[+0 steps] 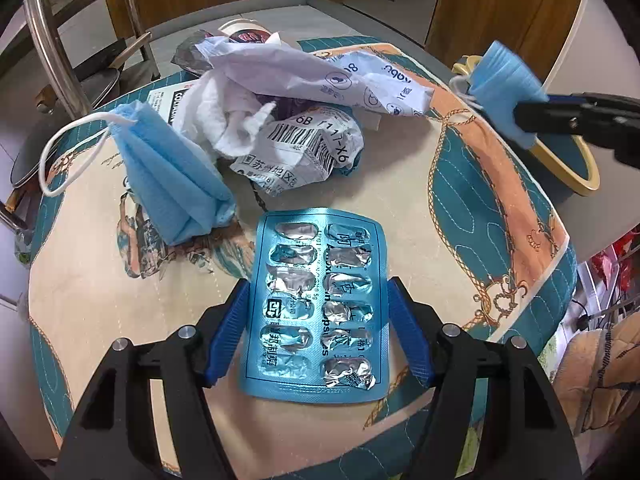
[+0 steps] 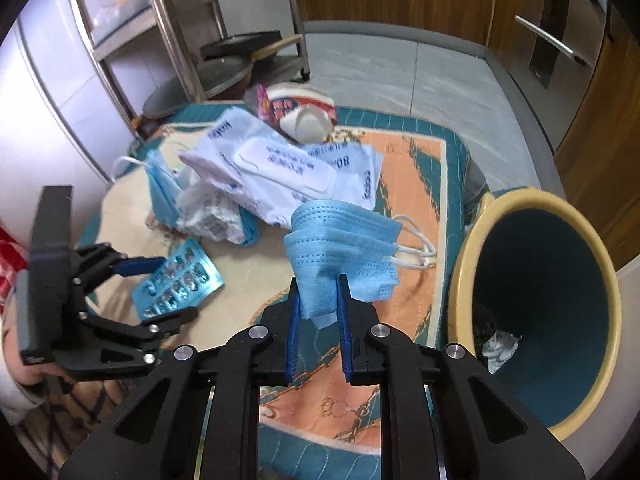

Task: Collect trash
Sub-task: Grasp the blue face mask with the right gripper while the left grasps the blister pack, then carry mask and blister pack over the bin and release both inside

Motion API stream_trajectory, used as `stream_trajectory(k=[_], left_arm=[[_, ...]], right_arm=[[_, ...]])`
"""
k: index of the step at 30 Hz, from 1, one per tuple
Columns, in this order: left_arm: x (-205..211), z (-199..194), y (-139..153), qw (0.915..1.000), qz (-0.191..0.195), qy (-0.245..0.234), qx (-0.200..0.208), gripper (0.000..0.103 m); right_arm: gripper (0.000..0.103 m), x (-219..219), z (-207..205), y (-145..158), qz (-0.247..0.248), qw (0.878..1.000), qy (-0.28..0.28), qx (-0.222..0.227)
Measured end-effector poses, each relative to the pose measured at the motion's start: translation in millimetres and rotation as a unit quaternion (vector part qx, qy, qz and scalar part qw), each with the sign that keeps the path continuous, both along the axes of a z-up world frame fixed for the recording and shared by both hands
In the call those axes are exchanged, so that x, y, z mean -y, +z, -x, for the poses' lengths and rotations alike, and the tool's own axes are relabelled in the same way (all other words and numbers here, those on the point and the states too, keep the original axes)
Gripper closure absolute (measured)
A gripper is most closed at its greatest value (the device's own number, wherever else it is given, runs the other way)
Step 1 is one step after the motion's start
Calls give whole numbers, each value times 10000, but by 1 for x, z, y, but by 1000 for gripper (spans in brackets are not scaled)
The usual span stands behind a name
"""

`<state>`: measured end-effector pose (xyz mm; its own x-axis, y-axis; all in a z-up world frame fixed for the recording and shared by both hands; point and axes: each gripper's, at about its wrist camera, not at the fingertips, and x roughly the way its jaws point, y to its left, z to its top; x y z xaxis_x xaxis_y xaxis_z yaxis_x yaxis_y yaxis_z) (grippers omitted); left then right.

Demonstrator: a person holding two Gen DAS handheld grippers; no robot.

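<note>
A blue blister pack [image 1: 316,304] with torn foil pockets lies on the patterned tablecloth [image 1: 400,200]. My left gripper [image 1: 318,288] straddles it, its blue pads touching both long edges. The right wrist view shows the same left gripper [image 2: 176,292] closed around the blister pack [image 2: 180,284]. My right gripper [image 2: 318,292] is shut on a folded blue face mask [image 2: 340,240], held above the cloth just left of the yellow-rimmed bin [image 2: 516,196]. Seen from the left wrist, that face mask [image 1: 504,80] hangs from the right gripper [image 1: 520,116] at the far right.
A second blue mask [image 1: 168,176], white tissue [image 1: 216,116], a crumpled courier bag [image 1: 296,148], a wipes pack [image 2: 272,168] and a paper cup [image 2: 304,112] are heaped at the back. Crumpled paper [image 2: 500,348] lies inside the bin. A metal rack [image 2: 168,40] stands behind.
</note>
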<state>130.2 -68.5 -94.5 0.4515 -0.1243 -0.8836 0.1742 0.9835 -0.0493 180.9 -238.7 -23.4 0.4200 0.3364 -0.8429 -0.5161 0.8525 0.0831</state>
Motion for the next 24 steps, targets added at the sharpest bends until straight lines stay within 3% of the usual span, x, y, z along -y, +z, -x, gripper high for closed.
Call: stream_trajectory(k=[13, 24], left_arm=[[2, 16, 47, 9964, 599, 182, 564, 35], [32, 17, 76, 9913, 918, 64, 936, 35]], right_arm=[[85, 22, 28, 57, -258, 9985, -44, 476], [85, 67, 36, 73, -669, 9932, -582, 753]])
